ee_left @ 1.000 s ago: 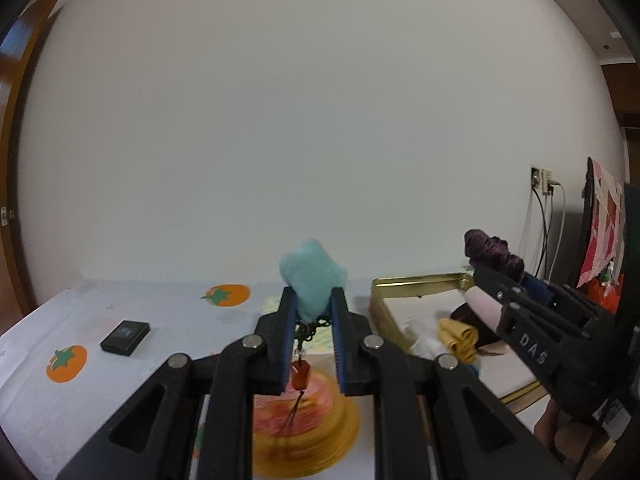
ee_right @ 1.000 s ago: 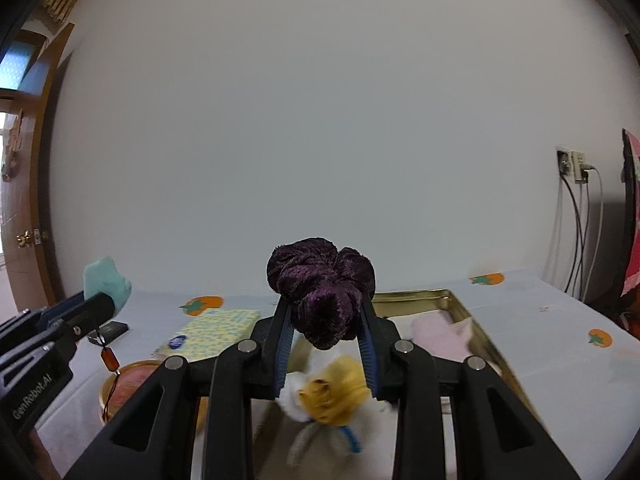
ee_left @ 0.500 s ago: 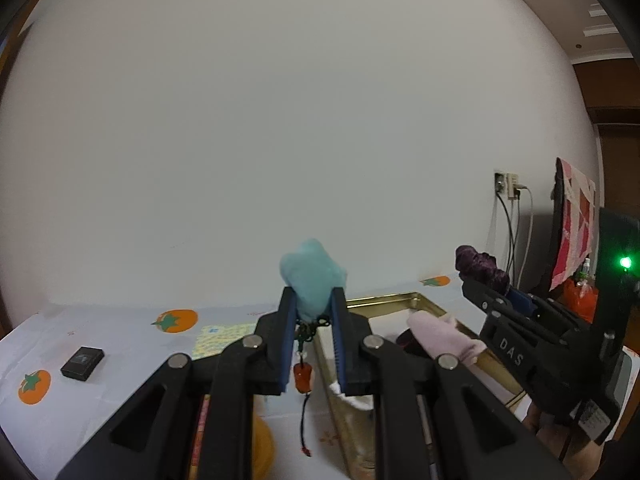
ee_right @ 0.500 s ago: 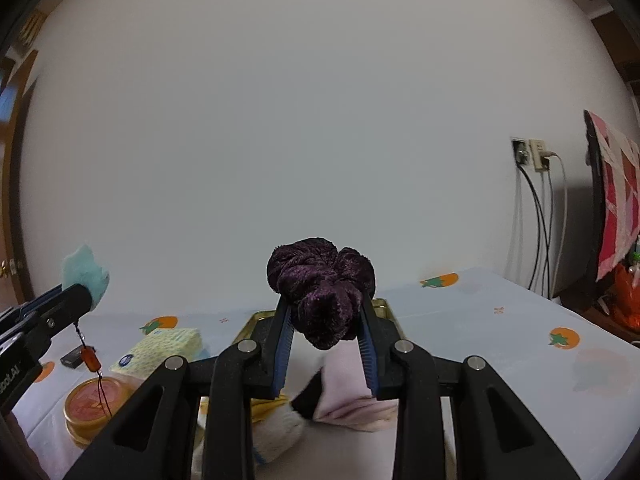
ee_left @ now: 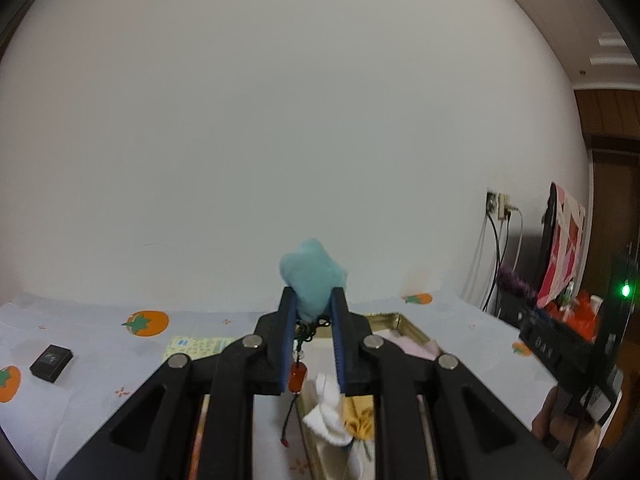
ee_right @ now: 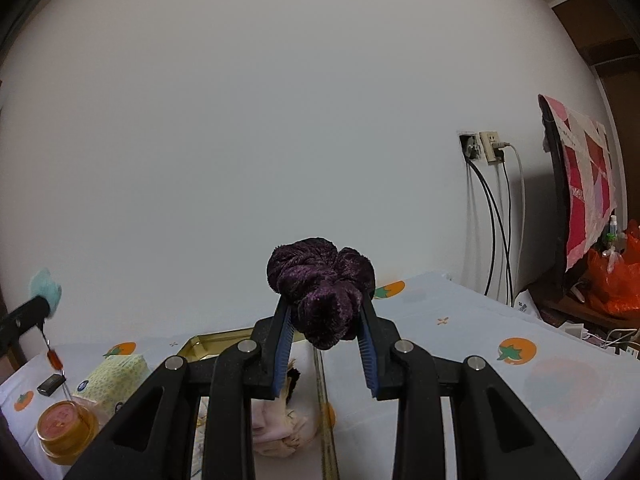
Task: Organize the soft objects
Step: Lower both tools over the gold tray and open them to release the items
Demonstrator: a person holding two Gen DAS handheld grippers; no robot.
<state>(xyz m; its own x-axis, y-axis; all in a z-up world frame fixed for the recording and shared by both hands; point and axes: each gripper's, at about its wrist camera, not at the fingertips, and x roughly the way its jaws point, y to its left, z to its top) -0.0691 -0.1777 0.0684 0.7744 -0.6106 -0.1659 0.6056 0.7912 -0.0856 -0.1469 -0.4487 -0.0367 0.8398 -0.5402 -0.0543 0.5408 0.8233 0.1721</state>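
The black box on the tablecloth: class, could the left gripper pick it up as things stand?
Probably not yet. The left gripper is shut on a teal plush charm, so its jaws are occupied. Nothing blocks the black box itself.

Count, as seen across both wrist views:

- Grippers: two, the left gripper (ee_left: 311,300) and right gripper (ee_right: 325,308).
- Teal plush charm (ee_left: 311,283): one.
- Purple scrunchie (ee_right: 320,289): one.
- Gold tray (ee_right: 208,340): one.
- Tissue pack (ee_right: 112,378): one.
- Small black box (ee_left: 51,362): one.
- Round orange-lidded jar (ee_right: 66,432): one.
- Orange fruit prints on the bench (ee_right: 560,392) cloth: five in the right view.
- Wall sockets: one cluster (ee_right: 482,147).
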